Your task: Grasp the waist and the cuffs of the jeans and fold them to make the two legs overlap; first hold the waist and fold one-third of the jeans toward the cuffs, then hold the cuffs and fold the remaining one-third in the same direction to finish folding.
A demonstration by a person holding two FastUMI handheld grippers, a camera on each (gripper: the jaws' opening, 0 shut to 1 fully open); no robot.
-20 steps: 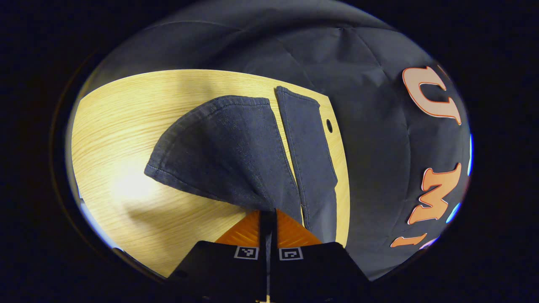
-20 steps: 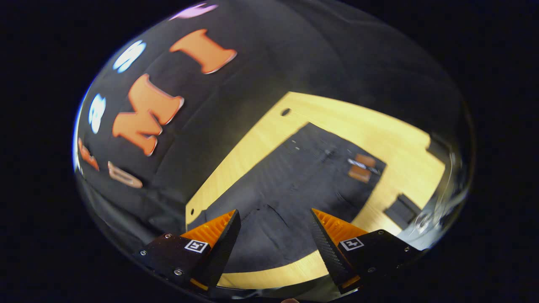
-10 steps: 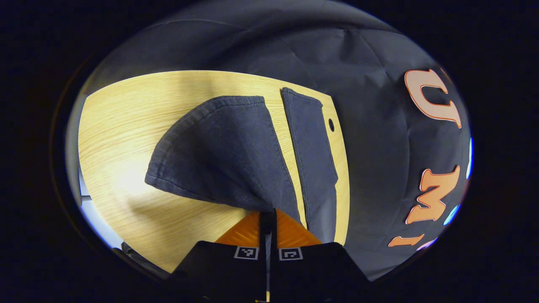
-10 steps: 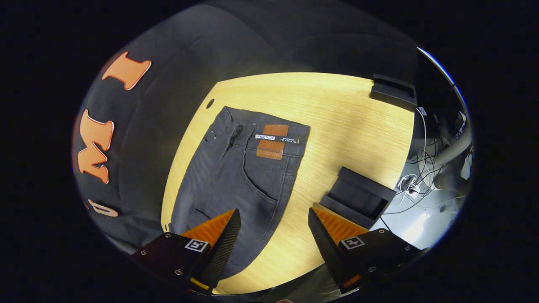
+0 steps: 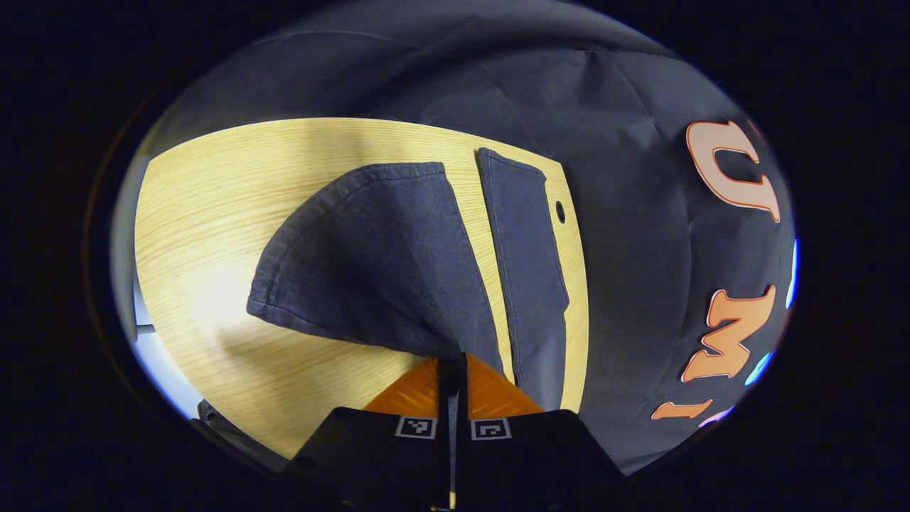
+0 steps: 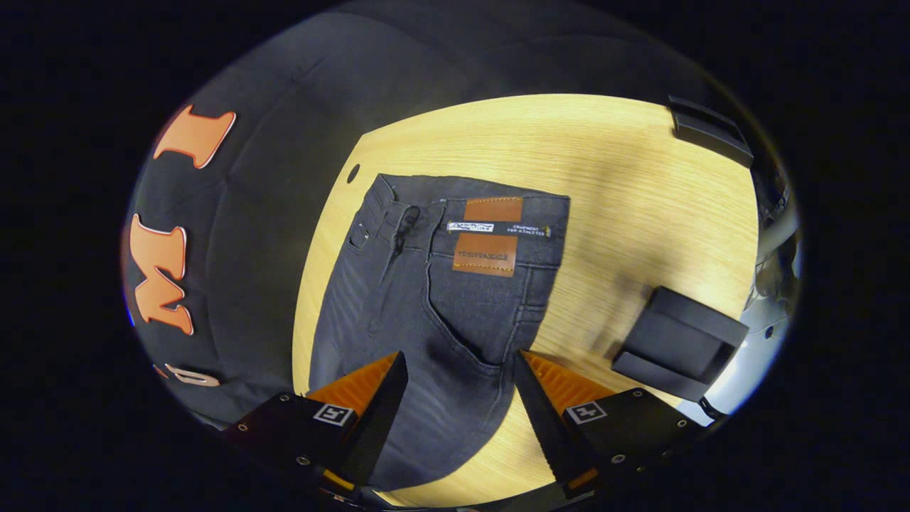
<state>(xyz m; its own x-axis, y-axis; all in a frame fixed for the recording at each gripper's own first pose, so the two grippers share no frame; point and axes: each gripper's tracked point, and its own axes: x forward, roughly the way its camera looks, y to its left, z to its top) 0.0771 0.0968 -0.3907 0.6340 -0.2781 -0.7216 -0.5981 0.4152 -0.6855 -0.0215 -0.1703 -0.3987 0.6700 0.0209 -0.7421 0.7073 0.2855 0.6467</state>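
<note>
Dark grey jeans lie on a light wooden table (image 5: 213, 227). In the left gripper view, my left gripper (image 5: 452, 364) is shut on the cloth of one leg (image 5: 377, 256), which rises off the table with its cuff hem curling at the left. The other leg (image 5: 526, 249) lies flat beside it, near the table's right edge. In the right gripper view, the waist of the jeans (image 6: 469, 227), with brown patches, lies flat ahead. My right gripper (image 6: 458, 366) hovers open above the hip and pocket area, nothing between its fingers.
A black block (image 6: 679, 341) sits on the table (image 6: 640, 185) right of the waist, and another black block (image 6: 711, 128) at the far right edge. The black cloth wall (image 5: 625, 213) runs close along the jeans' side. A small hole (image 5: 560, 211) marks the table corner.
The right gripper has swung round and come in over the waist end, the jeans now nearer and more centred. The left gripper holds the lifted leg almost still.
</note>
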